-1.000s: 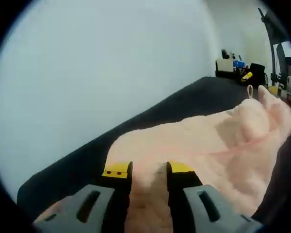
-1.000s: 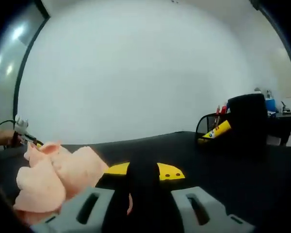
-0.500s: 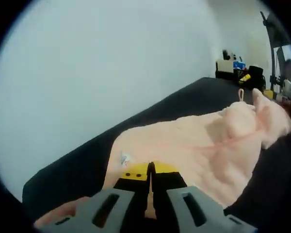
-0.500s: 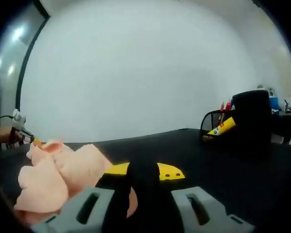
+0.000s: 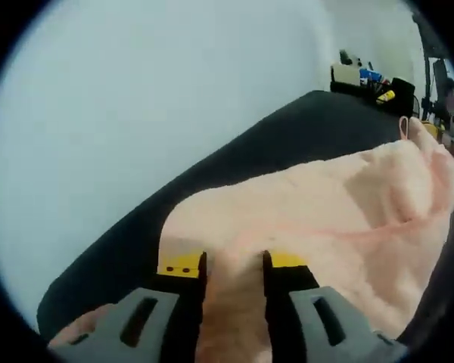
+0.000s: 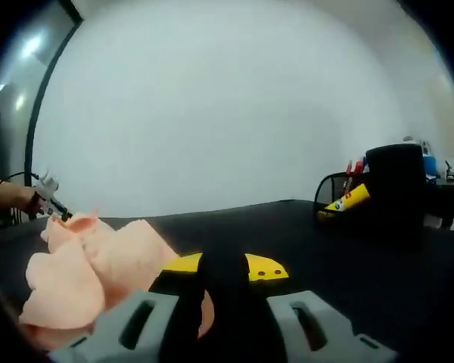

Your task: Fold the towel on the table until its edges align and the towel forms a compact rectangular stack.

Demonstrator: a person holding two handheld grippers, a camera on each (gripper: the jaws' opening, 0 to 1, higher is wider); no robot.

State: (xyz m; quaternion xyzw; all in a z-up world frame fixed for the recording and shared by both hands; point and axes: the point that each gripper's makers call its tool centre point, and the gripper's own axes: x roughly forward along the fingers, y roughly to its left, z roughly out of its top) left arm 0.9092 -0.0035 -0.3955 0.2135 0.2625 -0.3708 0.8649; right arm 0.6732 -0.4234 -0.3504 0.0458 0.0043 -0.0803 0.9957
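Your left gripper (image 5: 233, 265) has its yellow-tipped jaws standing apart, a clear gap between them, and the pink towel (image 5: 325, 219) fills that gap; the cloth lies between the fingers (image 5: 183, 266) without being pinched. In the right gripper view, your right gripper (image 6: 225, 266) has its jaws drawn close together, with only a dark strip between the yellow tips; a little pink cloth shows low beside the left-hand jaw there, but you cannot tell whether it is actually clamped.

The towel is a pale peach-pink, soft and fuzzy, with a faint stitched line running across it (and a small loop at its far corner). In the left gripper view its long axis runs away from your jaws toward the upper right, fairly flat near you and rumpled at the far end. In the right gripper view it sits bunched in rounded lumps (image 6: 83, 268) at the lower left.

It lies on the black table (image 5: 287, 147). At the table's far side stands a black mesh holder (image 6: 340, 198) with pens.
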